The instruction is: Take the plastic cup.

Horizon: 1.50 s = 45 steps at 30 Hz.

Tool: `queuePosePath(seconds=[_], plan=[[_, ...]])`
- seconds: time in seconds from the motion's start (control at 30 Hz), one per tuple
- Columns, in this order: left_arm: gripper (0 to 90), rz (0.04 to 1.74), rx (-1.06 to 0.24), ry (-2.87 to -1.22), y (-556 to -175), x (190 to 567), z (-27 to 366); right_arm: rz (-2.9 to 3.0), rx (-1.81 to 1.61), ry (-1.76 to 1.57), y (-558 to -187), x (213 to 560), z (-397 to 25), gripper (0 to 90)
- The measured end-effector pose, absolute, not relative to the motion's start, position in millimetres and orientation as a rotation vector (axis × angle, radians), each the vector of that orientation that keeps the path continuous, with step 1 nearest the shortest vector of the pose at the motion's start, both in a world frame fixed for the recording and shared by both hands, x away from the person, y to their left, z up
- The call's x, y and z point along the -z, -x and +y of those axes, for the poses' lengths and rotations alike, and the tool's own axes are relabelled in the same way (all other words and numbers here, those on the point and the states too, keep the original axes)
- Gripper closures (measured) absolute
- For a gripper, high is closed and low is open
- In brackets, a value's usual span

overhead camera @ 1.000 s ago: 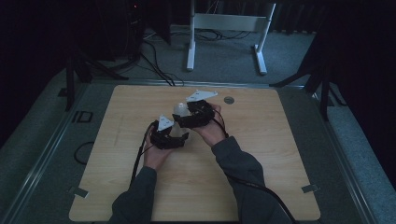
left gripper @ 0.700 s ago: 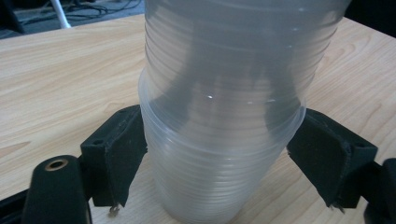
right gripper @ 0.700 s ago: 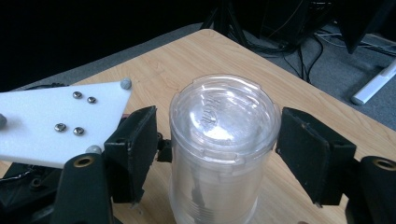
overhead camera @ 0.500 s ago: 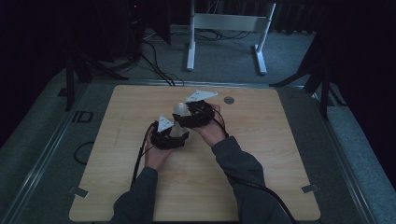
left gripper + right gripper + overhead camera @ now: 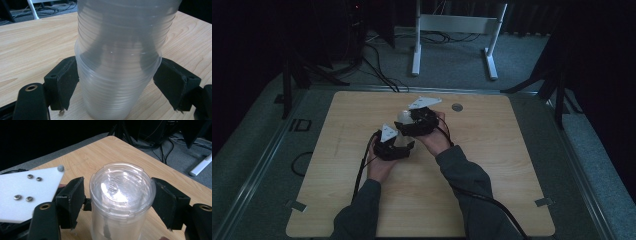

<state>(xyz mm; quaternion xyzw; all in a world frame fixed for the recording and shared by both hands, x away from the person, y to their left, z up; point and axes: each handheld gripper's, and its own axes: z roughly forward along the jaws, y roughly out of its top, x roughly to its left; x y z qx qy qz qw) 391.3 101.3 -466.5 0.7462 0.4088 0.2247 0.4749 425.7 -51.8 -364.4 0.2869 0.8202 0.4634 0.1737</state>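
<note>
A stack of clear plastic cups (image 5: 402, 119) stands upside down near the middle of the wooden table (image 5: 502, 165). My left gripper (image 5: 395, 146) is shut on the lower part of the stack (image 5: 117, 62), with a jaw pressed against each side. My right gripper (image 5: 413, 123) sits higher, its jaws closed on either side of the top cup (image 5: 122, 187), whose ribbed base faces up. The left gripper's white plate (image 5: 26, 192) lies just beside the top cup. A hand holds each gripper.
A small round grey disc (image 5: 457, 107) is set into the table near its far edge. A white metal stand (image 5: 454, 24) and loose cables (image 5: 377, 70) are on the floor behind. A cable (image 5: 362, 165) trails from the left gripper.
</note>
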Motion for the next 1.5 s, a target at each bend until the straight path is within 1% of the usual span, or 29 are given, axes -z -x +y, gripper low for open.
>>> queuePosePath(seconds=[0.07, 0.2, 0.3, 0.97, 1.5], plan=[[20.7, 1.0, -0.551, -1.825, -391, 466, 101, 2.324, -1.306, -0.823, -427, 366, -52, 29.7], [20.6, 1.001, -0.547, -1.823, -392, 467, 101, 2.322, -1.314, -0.833, -428, 367, -54, 36.4], [20.1, 1.001, -0.549, -1.815, -392, 467, 101, 2.324, -1.315, -0.822, -427, 366, -53, 38.3], [20.6, 0.996, -0.587, -1.822, -393, 466, 98, 2.308, -1.351, -0.824, -423, 359, -55, 39.3], [20.1, 1.005, -0.572, -1.82, -392, 467, 97, 2.282, -1.391, -0.816, -422, 344, -60, 40.7]])
